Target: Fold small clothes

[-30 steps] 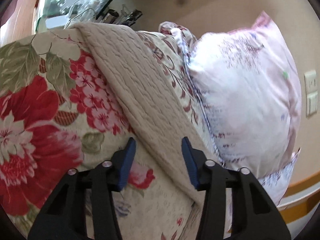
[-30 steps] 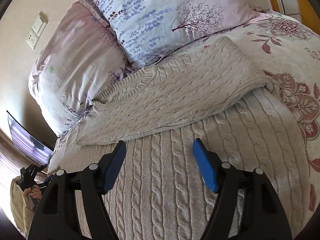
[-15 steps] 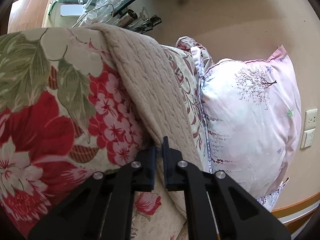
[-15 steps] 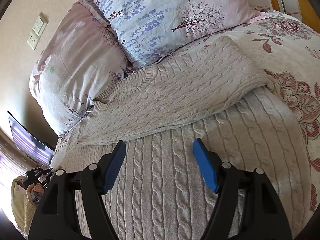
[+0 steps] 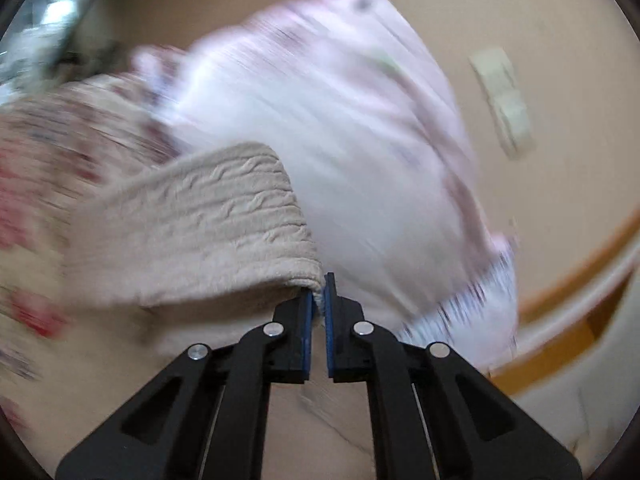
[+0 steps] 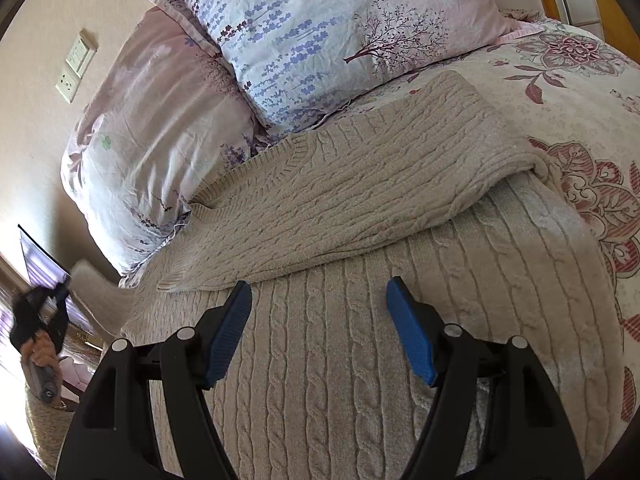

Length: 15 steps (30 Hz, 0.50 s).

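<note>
A beige cable-knit sweater lies spread on the bed, one sleeve folded across its chest. My right gripper hovers open just above the sweater's body with nothing between its blue pads. In the left wrist view my left gripper is shut on the edge of the other sleeve, which hangs lifted off the bed; this view is blurred. At the far left of the right wrist view the left gripper shows small, held in a hand, with the raised sleeve in it.
Two floral pillows lean at the head of the bed beyond the sweater. A flowered quilt covers the bed to the right. Wall switches sit on the beige wall. A wooden bed frame curves at the right.
My left gripper closed on the sleeve's edge and has swung up and sideways with it, lifting the sleeve off the quilt. My right gripper has stayed still and open.
</note>
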Motion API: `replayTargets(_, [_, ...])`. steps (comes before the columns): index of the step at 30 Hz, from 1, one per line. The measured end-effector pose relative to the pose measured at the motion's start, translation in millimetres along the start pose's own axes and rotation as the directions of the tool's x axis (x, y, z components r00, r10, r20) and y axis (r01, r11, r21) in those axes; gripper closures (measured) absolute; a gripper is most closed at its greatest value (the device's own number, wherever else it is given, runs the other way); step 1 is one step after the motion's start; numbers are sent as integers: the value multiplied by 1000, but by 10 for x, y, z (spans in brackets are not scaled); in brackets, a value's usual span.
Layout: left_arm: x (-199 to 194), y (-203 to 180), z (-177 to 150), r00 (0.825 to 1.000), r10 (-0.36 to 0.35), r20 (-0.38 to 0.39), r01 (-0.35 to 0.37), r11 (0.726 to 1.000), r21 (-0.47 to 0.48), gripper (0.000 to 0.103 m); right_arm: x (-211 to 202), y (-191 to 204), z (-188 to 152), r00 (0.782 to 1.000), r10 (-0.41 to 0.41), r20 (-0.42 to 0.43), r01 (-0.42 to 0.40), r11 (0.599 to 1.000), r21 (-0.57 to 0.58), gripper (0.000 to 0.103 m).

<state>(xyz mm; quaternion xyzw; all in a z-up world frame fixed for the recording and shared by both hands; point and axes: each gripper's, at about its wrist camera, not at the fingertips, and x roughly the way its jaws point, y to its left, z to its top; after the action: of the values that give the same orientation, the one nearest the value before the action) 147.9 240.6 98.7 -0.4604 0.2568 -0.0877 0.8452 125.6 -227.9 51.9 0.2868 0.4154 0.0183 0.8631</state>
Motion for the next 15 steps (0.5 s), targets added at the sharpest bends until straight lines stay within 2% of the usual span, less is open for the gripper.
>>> replayTargets(3, [460, -381, -422, 990, -63, -129, 72, 995, 69, 98, -11, 22, 3, 1000, -5, -15, 5, 1000, -6, 32])
replayTargets(5, [782, -537, -756, 972, -77, -222, 98, 991, 89, 98, -38, 15, -1, 999, 7, -35, -6, 1000, 3, 32])
replayTargets(6, [919, -575, -921, 961, -71, -267, 100, 990, 95, 98, -56, 16, 0, 999, 7, -49, -7, 1000, 2, 32])
replayTargets(9, [1333, -638, -1374, 910, -23, -413, 86, 987, 134, 97, -116, 63, 21, 997, -16, -73, 14, 999, -29, 32])
replayTargets(10, [1426, -639, -1487, 893, -7, -450, 83, 985, 148, 95, -150, 109, 44, 997, -32, -77, 28, 998, -56, 32])
replayTargets(12, [1529, -606, -1664, 864, 30, -503, 67, 983, 173, 82, -201, 194, 86, 996, -50, -77, 42, 994, -102, 32])
replayTargets(13, [1525, -581, -1696, 855, 30, -519, 73, 981, 177, 74, -234, 270, 117, 995, -58, -76, 47, 989, -139, 32])
replayTargets(15, [1415, -520, -1685, 853, 13, -523, 92, 980, 175, 71, -262, 414, 164, 995, -60, -77, 43, 978, -206, 32])
